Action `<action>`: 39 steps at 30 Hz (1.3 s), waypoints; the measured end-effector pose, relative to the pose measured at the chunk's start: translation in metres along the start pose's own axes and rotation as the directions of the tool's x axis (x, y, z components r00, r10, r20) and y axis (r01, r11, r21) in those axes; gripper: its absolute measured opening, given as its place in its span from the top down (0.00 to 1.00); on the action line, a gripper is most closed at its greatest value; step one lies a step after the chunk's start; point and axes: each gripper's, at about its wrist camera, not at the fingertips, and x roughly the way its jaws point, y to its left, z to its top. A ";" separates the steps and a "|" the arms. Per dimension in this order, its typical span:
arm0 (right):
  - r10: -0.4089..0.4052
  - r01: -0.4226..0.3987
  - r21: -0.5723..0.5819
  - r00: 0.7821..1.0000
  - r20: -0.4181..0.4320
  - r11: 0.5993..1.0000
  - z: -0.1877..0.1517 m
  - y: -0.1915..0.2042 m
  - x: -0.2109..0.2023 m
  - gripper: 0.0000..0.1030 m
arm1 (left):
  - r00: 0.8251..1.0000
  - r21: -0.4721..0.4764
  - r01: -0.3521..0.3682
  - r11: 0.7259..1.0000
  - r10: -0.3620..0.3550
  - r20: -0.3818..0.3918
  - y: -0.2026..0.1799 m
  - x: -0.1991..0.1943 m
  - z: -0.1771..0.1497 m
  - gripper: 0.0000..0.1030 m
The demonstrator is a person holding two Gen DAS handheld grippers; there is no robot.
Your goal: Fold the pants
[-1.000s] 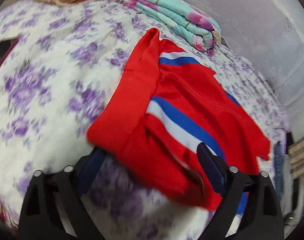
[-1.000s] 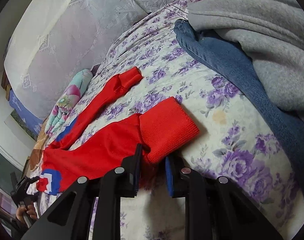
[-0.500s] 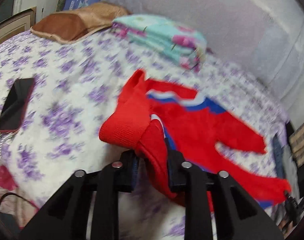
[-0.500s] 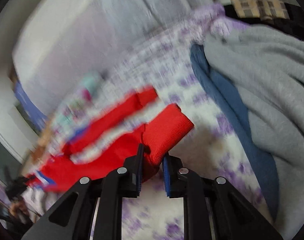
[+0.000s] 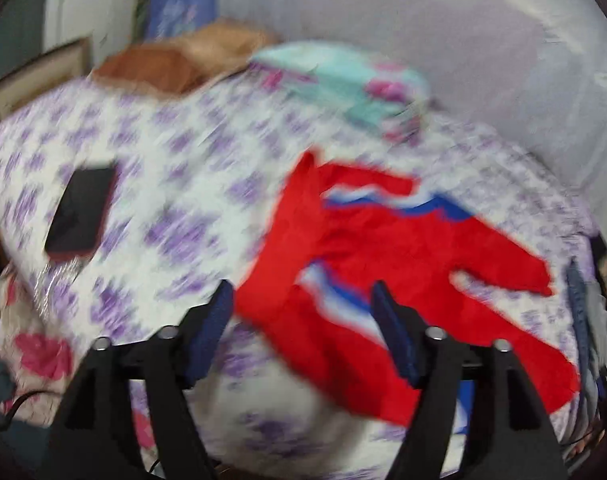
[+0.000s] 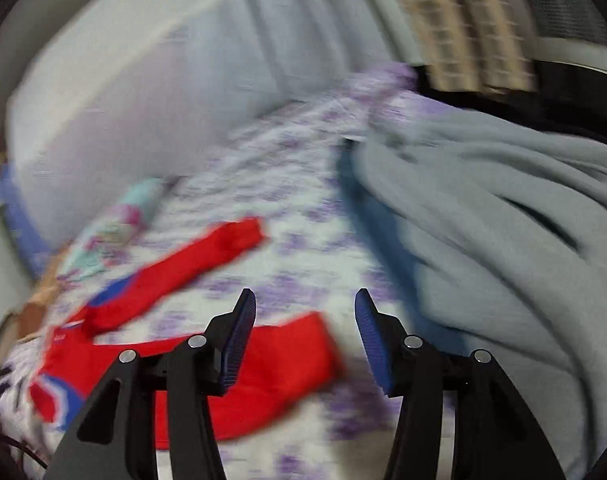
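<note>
On the far left of the left wrist view, a dark phone (image 5: pixel 81 210) lies flat on the bed (image 5: pixel 175 184), which has a white sheet with purple flowers. Behind it sits a brown pillow (image 5: pixel 175 64), and next to that a folded teal blanket (image 5: pixel 343 84) with pink flowers. The picture is blurry. The red pants (image 5: pixel 391 256) lie spread out on the bed, to the right of the phone. They are bright red with blue and white stripes. The waist end is bunched up near the left gripper (image 5: pixel 303 320). The two legs reach away to the right, with a gap between them. The left gripper is wide open, and nothing is pinched in it.

In the right wrist view, the pants (image 6: pixel 279 368) lie low on the left. One red leg stretches away toward the wall, and the other ends just under the right gripper (image 6: pixel 303 336). That gripper is wide open too and grips nothing. To the right lies a big gray blanket (image 6: pixel 503 240) with blue jeans (image 6: pixel 379 220) peeking out beside it.
</note>
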 end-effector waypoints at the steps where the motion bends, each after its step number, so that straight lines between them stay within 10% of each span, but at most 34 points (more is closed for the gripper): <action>1: 0.052 -0.053 -0.022 0.997 -0.059 0.998 -0.003 0.009 0.012 0.49 | 0.999 0.052 0.034 0.998 -0.035 0.019 -0.018 -0.001 -0.001 0.17; 5: -0.018 0.002 -0.044 0.933 -0.360 0.999 -0.031 0.012 0.079 0.47 | 0.999 0.200 0.001 0.980 0.009 -0.048 -0.055 0.044 -0.019 0.15; 8: -0.019 -0.015 -0.103 0.948 -0.319 0.995 -0.032 0.017 0.077 0.45 | 0.976 0.115 -0.036 0.993 0.059 -0.208 -0.018 0.102 -0.041 0.14; 15: 0.069 -0.118 -0.207 0.970 -0.231 0.971 0.013 0.068 0.068 0.40 | 0.992 0.107 0.071 0.992 -0.060 -0.107 -0.025 0.056 -0.020 0.15; 20: 0.179 -0.287 -0.399 0.941 -0.287 0.871 0.047 0.174 0.095 0.32 | 1.000 0.116 -0.012 0.993 0.012 -0.002 -0.017 0.052 0.044 0.05; 29: 0.190 -0.520 -0.582 0.824 -0.533 0.625 0.051 0.343 0.225 0.23 | 0.971 -0.021 -0.040 0.999 0.034 -0.238 0.018 0.186 0.121 0.05; 36: 0.055 -0.500 -0.691 0.828 -0.558 0.522 0.022 0.394 0.339 0.23 | 0.947 0.062 -0.065 0.996 0.082 -0.311 -0.002 0.241 0.124 0.10; 37: 0.007 -0.489 -0.711 0.826 -0.564 0.505 0.011 0.395 0.356 0.36 | 0.948 0.075 -0.068 0.995 0.088 -0.307 -0.003 0.243 0.124 0.17; 38: -0.034 -0.493 -0.714 0.811 -0.584 0.497 0.003 0.394 0.367 0.91 | 0.947 0.095 -0.076 0.993 0.101 -0.304 -0.006 0.243 0.122 0.34; 39: -0.063 -0.520 -0.693 0.776 -0.628 0.499 -0.008 0.390 0.377 0.94 | 0.949 0.104 -0.085 0.991 0.113 -0.296 -0.006 0.243 0.122 0.44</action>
